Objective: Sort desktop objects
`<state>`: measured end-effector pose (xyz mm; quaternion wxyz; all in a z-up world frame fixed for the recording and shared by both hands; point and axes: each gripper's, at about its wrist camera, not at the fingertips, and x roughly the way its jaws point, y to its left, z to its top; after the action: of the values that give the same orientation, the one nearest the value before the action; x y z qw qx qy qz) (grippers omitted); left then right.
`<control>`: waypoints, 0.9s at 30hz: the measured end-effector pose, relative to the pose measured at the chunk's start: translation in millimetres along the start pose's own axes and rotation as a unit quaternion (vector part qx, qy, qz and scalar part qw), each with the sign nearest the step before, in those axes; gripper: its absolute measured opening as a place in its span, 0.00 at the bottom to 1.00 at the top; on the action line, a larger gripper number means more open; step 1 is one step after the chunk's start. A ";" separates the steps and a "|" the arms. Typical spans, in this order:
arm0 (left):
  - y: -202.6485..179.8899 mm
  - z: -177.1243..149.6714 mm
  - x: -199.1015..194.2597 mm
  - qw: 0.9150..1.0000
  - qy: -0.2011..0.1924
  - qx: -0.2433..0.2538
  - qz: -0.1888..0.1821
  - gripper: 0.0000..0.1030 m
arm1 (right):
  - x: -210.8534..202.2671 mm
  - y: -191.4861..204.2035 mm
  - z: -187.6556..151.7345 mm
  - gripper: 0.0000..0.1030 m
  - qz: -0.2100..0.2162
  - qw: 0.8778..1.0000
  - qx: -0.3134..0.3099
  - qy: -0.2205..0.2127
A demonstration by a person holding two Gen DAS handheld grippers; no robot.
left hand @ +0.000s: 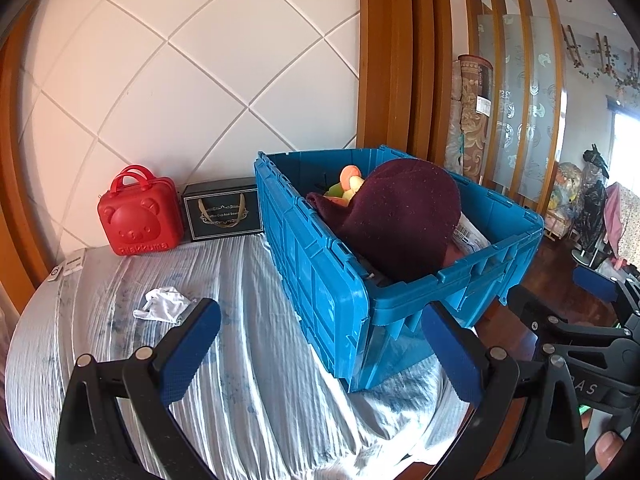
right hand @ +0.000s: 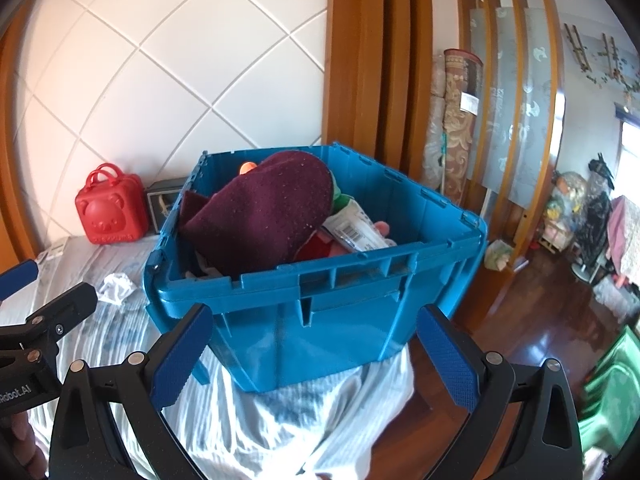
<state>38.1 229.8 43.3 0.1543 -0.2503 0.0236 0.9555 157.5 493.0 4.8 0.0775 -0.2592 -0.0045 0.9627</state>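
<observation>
Left wrist view shows the worktop point(left hand: 248, 360) under a wrinkled pale striped cloth, with the blue plastic crate point(left hand: 320, 280) at its right edge already holding a dark maroon knitted hat point(left hand: 400, 220), soft toys and a barcoded packet. Sorting looks mostly done; left out are the red bear-faced case point(left hand: 138, 212), the black gift box point(left hand: 222, 210), a crumpled white tissue point(left hand: 164, 304) and a small remote by the wall. Both the left gripper point(left hand: 320, 352) and right gripper point(right hand: 316, 356) have jaws spread wide, empty. Beneath the hat, the crate's contents are hidden.
</observation>
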 end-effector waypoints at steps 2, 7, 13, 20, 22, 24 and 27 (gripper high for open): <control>-0.1 0.5 1.7 1.000 0.002 0.000 0.000 0.99 | 0.2 0.2 -0.1 1.00 -0.001 1.000 0.000 0.001; -2.7 0.8 3.4 1.000 0.003 0.005 0.005 0.99 | 3.4 -3.5 1.6 1.00 0.001 1.000 0.001 0.002; -7.4 0.2 5.0 1.000 0.005 0.009 0.008 0.99 | 4.6 -4.4 2.1 1.00 -0.003 1.000 -0.001 0.000; -10.3 -0.4 5.3 1.000 0.007 0.012 0.006 0.99 | 5.6 -10.7 1.4 1.00 -0.004 1.000 0.003 0.002; -12.0 -0.7 4.6 1.000 0.006 0.013 0.006 0.99 | 5.7 -12.2 1.0 1.00 -0.005 1.000 0.004 0.003; -13.3 -1.0 3.9 1.000 0.007 0.014 0.006 0.99 | 5.9 -14.2 0.4 1.00 -0.006 1.000 0.005 0.004; -15.4 -1.4 3.2 1.000 0.007 0.014 0.005 0.99 | 5.3 -16.4 -0.8 1.00 -0.005 1.000 0.008 0.005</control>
<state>40.9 245.1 41.1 0.1530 -0.2548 0.0392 0.9540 155.8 510.0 2.3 0.0850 -0.2631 0.0024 0.9610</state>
